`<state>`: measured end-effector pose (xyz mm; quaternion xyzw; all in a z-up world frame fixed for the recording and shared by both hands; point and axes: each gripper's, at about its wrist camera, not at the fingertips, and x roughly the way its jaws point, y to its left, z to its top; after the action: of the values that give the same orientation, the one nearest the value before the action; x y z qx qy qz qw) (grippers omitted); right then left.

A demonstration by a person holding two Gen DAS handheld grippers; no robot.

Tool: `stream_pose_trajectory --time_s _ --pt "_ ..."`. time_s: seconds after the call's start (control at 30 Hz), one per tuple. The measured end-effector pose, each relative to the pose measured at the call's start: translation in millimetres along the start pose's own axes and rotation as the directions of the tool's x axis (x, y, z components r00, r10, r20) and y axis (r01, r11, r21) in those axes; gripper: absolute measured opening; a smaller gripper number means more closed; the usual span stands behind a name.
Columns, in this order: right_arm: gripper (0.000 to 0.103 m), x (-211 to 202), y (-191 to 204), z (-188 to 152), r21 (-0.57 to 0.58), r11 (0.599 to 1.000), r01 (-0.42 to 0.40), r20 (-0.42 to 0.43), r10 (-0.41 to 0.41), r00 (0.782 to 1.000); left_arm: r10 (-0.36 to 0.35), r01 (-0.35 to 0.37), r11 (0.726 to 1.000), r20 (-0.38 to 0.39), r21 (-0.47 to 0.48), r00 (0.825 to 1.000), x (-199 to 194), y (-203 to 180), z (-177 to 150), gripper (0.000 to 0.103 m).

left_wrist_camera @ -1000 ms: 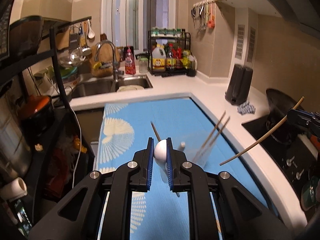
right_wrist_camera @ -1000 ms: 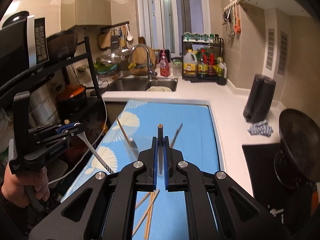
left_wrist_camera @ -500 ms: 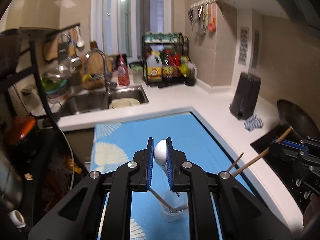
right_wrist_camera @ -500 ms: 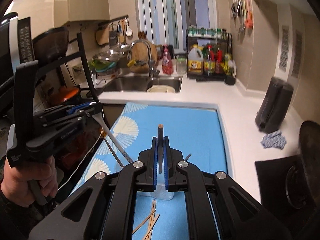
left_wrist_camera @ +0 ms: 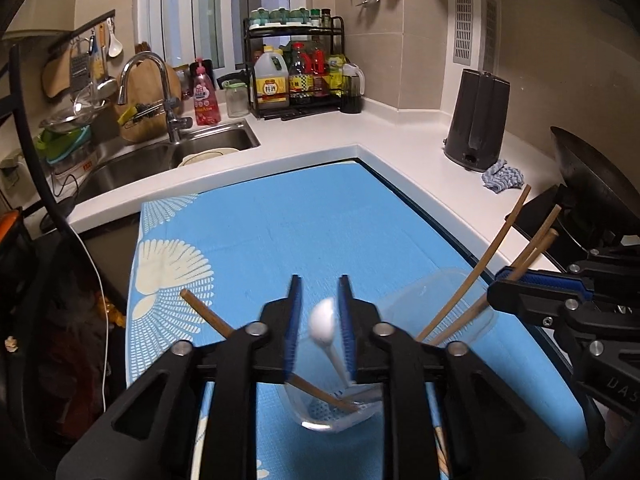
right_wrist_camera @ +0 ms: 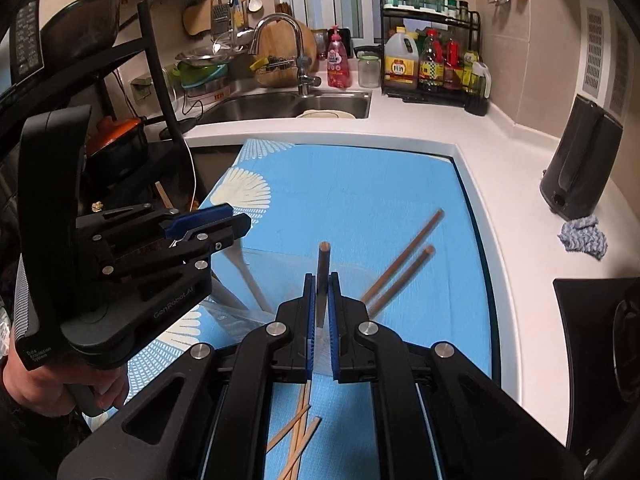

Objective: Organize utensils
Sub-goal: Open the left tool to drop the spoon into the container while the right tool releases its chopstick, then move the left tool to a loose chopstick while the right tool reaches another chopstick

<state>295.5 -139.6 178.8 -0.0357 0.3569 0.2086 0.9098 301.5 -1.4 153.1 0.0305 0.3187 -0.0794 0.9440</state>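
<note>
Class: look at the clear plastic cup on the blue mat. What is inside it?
Inside the clear cup: several wooden chopsticks and a white spoon, leaning out. The left hand-held gripper covers part of its base.

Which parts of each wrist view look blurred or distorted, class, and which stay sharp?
Left wrist view: the white spoon between the gripper's fingers is smeared, while the faucet is sharp. Right wrist view: the chopsticks in the clear cup are streaked. Both views bend the counter edge, fisheye-style.
</note>
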Motion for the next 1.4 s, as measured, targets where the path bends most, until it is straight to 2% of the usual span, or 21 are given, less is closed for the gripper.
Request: stream_pose_trajectory --time_s 0.03,0.1,0.2,0.37,0.47,0.67,0.83,0.87,0.9,0.93,1.0,1.03,1.1,1.2,1.3,1.4 --pt "0.008 1 -1 0 0.005 1.000 -0.003 -0.005 0.003 1.000 -0.008 0.008 1.000 0.011 -0.007 1.000 -1 1 0 0.029" --pt "0.012 -1 -1 -2 0.004 1.000 0.003 -0.006 -0.003 1.000 -0.028 0.029 0.999 0.036 -0.029 0.999 -7 4 2 0.039" --pt "0.024 -9 -1 -2 -0.002 1.000 0.031 0.015 -0.031 0.999 -0.031 0.036 0.998 0.093 -0.050 0.995 -22 4 2 0.046" --pt "0.029 -37 6 -9 -0.010 0.998 0.060 0.085 -0.059 0.995 0.002 0.015 0.996 0.179 -0.091 0.984 -55 -1 -4 0.054" --pt "0.029 -58 10 -19 0.002 0.998 0.066 0.139 -0.066 0.988 0.023 0.000 0.994 0.217 -0.106 0.976 -75 -4 -11 0.054" --pt "0.029 -106 18 -50 0.034 0.996 0.079 0.280 -0.086 0.956 0.054 -0.019 0.991 0.258 -0.135 0.965 -115 -11 -40 0.054" --pt "0.029 -129 18 -92 0.054 0.996 0.070 0.341 -0.084 0.936 0.072 -0.036 0.989 0.252 -0.143 0.965 -135 -18 -83 0.054" --pt "0.029 -131 16 -105 0.060 0.996 0.069 0.346 -0.085 0.934 0.079 -0.045 0.989 0.248 -0.142 0.966 -138 -19 -94 0.051" --pt "0.029 -130 14 -115 0.069 0.995 0.068 0.346 -0.088 0.934 0.078 -0.045 0.989 0.242 -0.141 0.967 -139 -19 -102 0.047" --pt "0.029 -129 12 -127 0.083 0.994 0.067 0.340 -0.091 0.936 0.072 -0.038 0.989 0.234 -0.144 0.970 -139 -19 -114 0.038" --pt "0.029 -121 3 -156 0.127 0.991 0.045 0.317 -0.084 0.945 0.062 -0.027 0.986 0.211 -0.165 0.976 -138 -20 -138 0.026" --pt "0.028 -115 1 -169 0.140 0.989 0.040 0.301 -0.081 0.950 0.055 -0.020 0.984 0.199 -0.175 0.979 -135 -21 -151 0.024" --pt "0.023 -100 -1 -195 0.159 0.986 0.051 0.262 -0.092 0.961 0.037 -0.004 0.982 0.167 -0.190 0.985 -127 -26 -175 0.022" --pt "0.021 -75 -4 -231 0.186 0.982 0.031 0.194 -0.068 0.979 -0.001 0.026 0.981 0.127 -0.192 0.992 -115 -41 -212 0.022" --pt "0.021 -55 0 -255 0.182 0.983 0.012 0.136 -0.038 0.990 -0.055 0.072 0.980 0.093 -0.183 0.994 -106 -56 -240 0.022" --pt "0.022 -40 9 -267 0.138 0.990 0.024 0.099 -0.038 0.994 -0.067 0.078 0.982 0.064 -0.175 0.996 -100 -67 -263 0.022"
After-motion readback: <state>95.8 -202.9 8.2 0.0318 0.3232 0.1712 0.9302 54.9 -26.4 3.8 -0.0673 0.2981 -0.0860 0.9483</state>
